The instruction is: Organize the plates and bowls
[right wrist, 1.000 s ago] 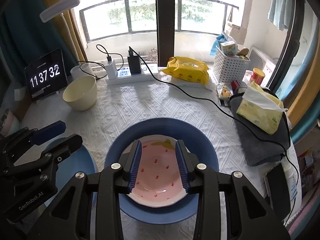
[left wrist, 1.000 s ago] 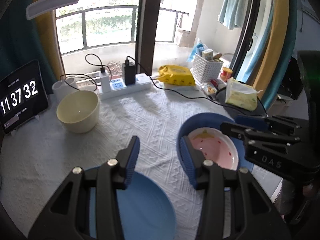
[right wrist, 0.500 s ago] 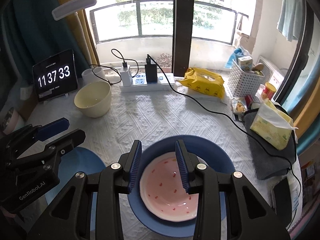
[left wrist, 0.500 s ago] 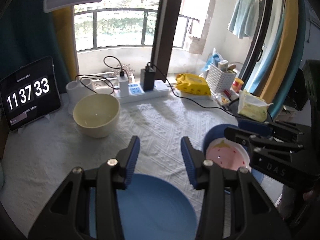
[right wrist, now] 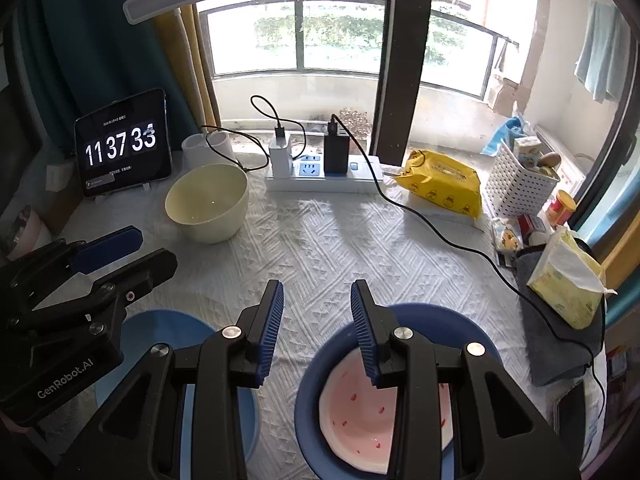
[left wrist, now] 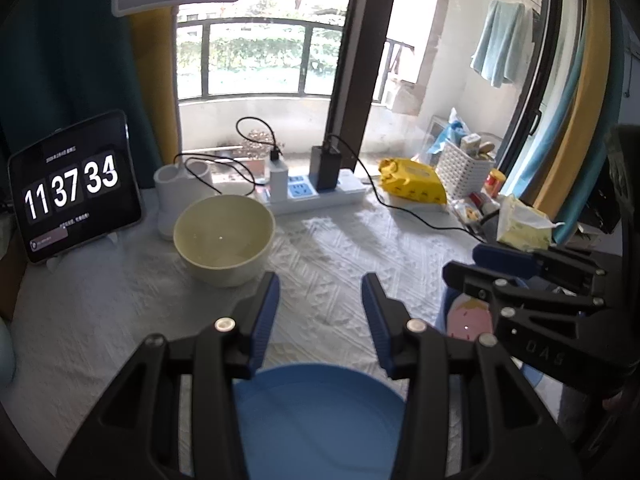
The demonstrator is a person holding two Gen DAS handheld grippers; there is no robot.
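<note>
Both grippers now sit farther back toward the near edge of the counter than a second ago. From the right wrist view, the right gripper [right wrist: 316, 292] no longer has the pink bowl [right wrist: 360, 412] between its fingers: the bowl, in the dark blue plate [right wrist: 452, 324], now lies below and behind the right-hand finger, and bare white cloth [right wrist: 320, 240] shows between the fingertips. From the left wrist view, the left gripper [left wrist: 320, 288] has swung so the cream bowl [left wrist: 224, 236] lies just ahead of its left-hand finger, while the light blue plate [left wrist: 320, 412] sits lower between the fingers. The tablet clock [left wrist: 76, 188] has advanced from 32 to 33.
</note>
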